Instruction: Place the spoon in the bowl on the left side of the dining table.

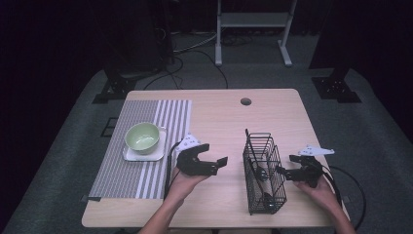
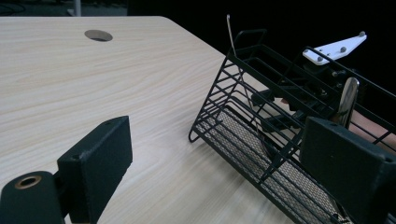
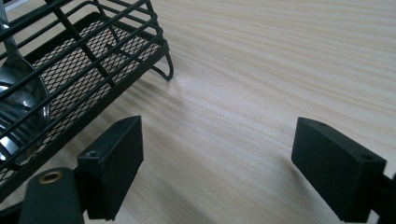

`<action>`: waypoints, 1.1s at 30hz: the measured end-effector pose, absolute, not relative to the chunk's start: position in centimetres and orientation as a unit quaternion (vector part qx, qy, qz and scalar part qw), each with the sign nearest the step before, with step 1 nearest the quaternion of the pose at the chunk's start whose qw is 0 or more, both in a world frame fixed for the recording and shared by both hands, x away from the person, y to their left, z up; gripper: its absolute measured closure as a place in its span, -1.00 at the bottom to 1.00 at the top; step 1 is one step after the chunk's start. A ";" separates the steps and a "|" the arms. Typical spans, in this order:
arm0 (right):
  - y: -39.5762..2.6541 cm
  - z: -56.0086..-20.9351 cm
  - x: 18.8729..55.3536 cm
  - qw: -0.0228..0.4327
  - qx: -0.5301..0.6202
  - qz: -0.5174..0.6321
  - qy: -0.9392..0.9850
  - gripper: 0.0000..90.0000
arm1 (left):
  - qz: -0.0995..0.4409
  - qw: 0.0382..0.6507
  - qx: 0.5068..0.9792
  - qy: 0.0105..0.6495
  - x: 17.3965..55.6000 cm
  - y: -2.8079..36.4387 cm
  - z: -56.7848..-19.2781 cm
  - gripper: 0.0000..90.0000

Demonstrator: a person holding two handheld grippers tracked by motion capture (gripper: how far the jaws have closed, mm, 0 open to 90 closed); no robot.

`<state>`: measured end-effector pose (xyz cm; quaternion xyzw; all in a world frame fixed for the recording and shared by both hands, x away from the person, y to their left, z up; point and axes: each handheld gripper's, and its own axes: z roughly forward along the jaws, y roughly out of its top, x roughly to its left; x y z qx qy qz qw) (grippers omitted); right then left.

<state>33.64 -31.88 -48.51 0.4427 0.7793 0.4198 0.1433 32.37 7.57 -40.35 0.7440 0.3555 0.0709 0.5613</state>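
The black wire basket (image 1: 263, 174) stands on the desk (image 1: 219, 122) between both grippers; spoons lie inside. Left gripper (image 1: 215, 164) and right gripper (image 1: 287, 168) flank it, fingers spread wide, holding nothing.

Dim room, black surroundings; overhead light brightens the pale wooden table (image 1: 214, 122). Close views sharp, soft shadows, mild glare at twelve o'clock.

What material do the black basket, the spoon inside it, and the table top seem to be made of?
The basket looks like metal wire with a matte black coating: thin straight rods and a fine mesh floor. The spoon appears to be polished steel, since its bowl shines and mirrors light. The table shows pale wood grain with a smooth, even surface; it may be laminate rather than solid wood.
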 end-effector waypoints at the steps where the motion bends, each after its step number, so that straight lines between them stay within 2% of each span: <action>1: -31.9 -48.5 33.6 0.143 0.443 0.420 0.779 -0.65 | 0.071 0.561 0.744 0.355 32.4 7.6 -40.3 -0.81; 33: -31.9 -48.5 33.6 0.146 0.440 0.420 0.780 -0.65 | 0.062 0.564 0.755 0.329 34.7 3.2 -38.7 -0.80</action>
